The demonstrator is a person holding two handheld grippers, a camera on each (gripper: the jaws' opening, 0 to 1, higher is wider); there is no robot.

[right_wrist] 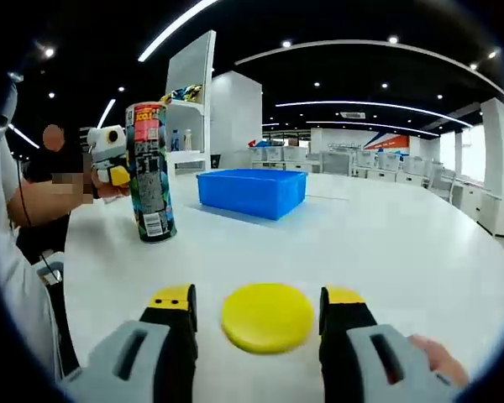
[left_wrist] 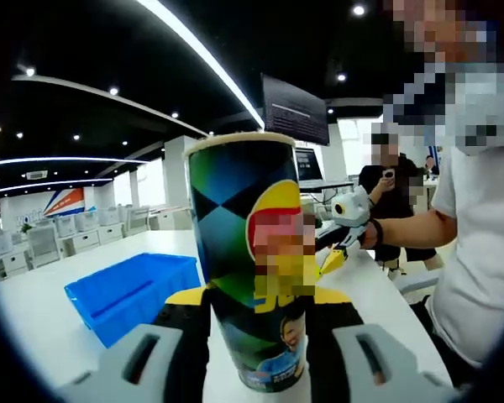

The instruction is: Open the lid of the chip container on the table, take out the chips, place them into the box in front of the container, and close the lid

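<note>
The chip can (left_wrist: 239, 218) stands upright on the white table (left_wrist: 34, 319) with its top uncovered. My left gripper (left_wrist: 260, 295) is shut on its lower half, one yellow-tipped jaw on each side. In the right gripper view the same can (right_wrist: 151, 172) stands at the left, with the left gripper (right_wrist: 113, 164) against its side. The yellow lid (right_wrist: 267, 317) lies flat on the table between the jaws of my right gripper (right_wrist: 267, 294), which is open with small gaps on both sides. The right gripper (left_wrist: 346, 227) also appears beyond the can in the left gripper view.
The blue box (left_wrist: 126, 290) sits empty on the table beside the can; in the right gripper view this box (right_wrist: 252, 191) lies behind the can, toward the middle. A person's torso (left_wrist: 479, 252) stands at the table edge. Desks and shelves line the background.
</note>
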